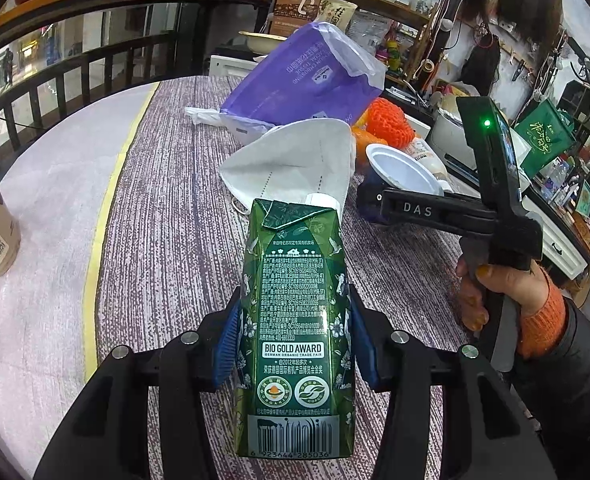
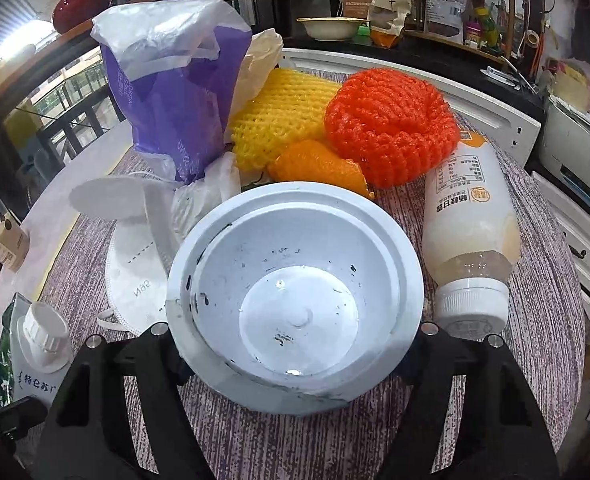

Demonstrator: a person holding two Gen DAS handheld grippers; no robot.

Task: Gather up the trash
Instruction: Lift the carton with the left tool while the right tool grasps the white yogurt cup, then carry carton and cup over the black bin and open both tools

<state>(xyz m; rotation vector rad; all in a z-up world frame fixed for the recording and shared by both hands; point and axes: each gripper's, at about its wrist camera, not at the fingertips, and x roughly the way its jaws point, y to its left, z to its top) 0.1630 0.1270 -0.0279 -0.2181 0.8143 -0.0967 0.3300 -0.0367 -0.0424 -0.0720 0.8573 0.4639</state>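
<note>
The left gripper [image 1: 293, 354] holds the green carton [image 1: 295, 328], its blue fingers [image 1: 227, 350] pressed against the two side faces. The carton's long axis runs straight out along the fingers, cap end forward, above the table [image 1: 163, 208]. The right gripper [image 2: 295, 364] has the white cup [image 2: 295, 280] between its fingers, mouth toward the camera; the fingertips are hidden behind its rim, so it seems gripped, though I cannot see contact. Ahead of both lie the mask [image 2: 135, 276], the purple bag [image 2: 175, 92], the foam nets [image 2: 391, 124] and the bottle [image 2: 471, 236], which lies just right of the cup, cap toward the right gripper. That hand is the nearer one for it, once freed.
</note>
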